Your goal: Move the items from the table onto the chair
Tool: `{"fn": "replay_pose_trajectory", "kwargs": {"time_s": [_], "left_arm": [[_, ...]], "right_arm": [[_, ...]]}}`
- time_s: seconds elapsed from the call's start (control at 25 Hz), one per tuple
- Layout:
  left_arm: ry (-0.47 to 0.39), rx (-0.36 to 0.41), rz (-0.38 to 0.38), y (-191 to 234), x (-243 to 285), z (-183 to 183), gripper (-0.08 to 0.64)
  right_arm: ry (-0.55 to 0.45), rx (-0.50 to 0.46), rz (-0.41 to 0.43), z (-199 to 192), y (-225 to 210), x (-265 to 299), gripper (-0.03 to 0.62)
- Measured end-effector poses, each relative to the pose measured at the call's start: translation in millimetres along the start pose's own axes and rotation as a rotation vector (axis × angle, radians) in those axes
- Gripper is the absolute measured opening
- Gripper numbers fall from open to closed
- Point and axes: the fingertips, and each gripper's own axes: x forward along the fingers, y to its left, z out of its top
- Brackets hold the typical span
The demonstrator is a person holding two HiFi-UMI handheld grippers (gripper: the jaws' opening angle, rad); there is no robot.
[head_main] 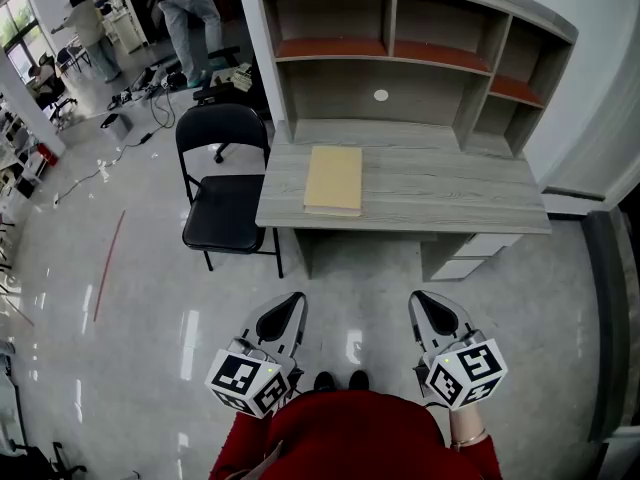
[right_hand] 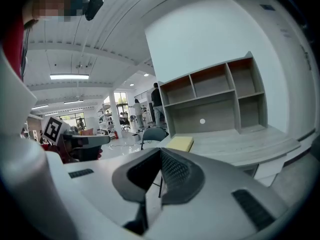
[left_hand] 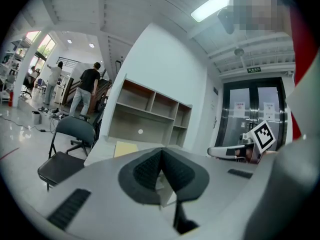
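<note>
A flat tan book (head_main: 334, 179) lies on the grey wooden desk (head_main: 440, 193), near its left end; it shows as a pale slab (left_hand: 126, 148) in the left gripper view and as a yellow block (right_hand: 181, 143) in the right gripper view. A black folding chair (head_main: 225, 208) stands just left of the desk, its seat bare. My left gripper (head_main: 290, 304) and right gripper (head_main: 422, 302) hang side by side over the floor, well short of the desk. Both are shut with nothing between their jaws.
A shelf unit (head_main: 410, 53) with open compartments rises at the back of the desk. Drawers (head_main: 468, 255) sit under the desk's right side. Two people (head_main: 190, 13) stand far off at the back left, among cables on the glossy floor (head_main: 120, 268).
</note>
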Motion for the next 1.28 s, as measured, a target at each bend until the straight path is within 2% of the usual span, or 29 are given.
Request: {"fn": "replay_pose_trajectory", "kwargs": {"time_s": [0.16,0.36,0.48,0.72,0.84,0.96,1.12,1.16,1.24,1.28], "left_arm": [[0.031,0.021,0.05,12,13,2,0.008],[0.057,-0.004,0.119,52,39,5,0.008],[0.072,-0.021,0.125,80,64,3,0.008],[0.166,-0.045,0.088,155,147,-14,0.02],[0.255,-0.069,0.053,186,188,-19,0.075],[0.331,-0.109,0.012,206,220,-30,0.112],[0.436,-0.204,-0.04,226,258,-51,0.152],[0.464,-0.224,-0.055,229,265,-58,0.155],[0.514,-0.263,-0.087,231,278,-67,0.17],[0.537,-0.286,-0.103,232,284,-71,0.179]], "right_arm": [[0.009,-0.006,0.02,5,-11,10,0.012],[0.056,0.001,0.063,2,-21,45,0.012],[0.075,0.032,0.063,-2,-31,75,0.012],[0.133,0.078,-0.01,-1,-70,170,0.012],[0.215,0.131,-0.059,3,-90,221,0.012],[0.274,0.167,-0.095,1,-105,260,0.014],[0.331,0.235,-0.158,-10,-123,295,0.017],[0.355,0.252,-0.148,-15,-124,301,0.043],[0.398,0.305,-0.101,-24,-126,313,0.2],[0.42,0.339,-0.078,-28,-127,318,0.253]]}}
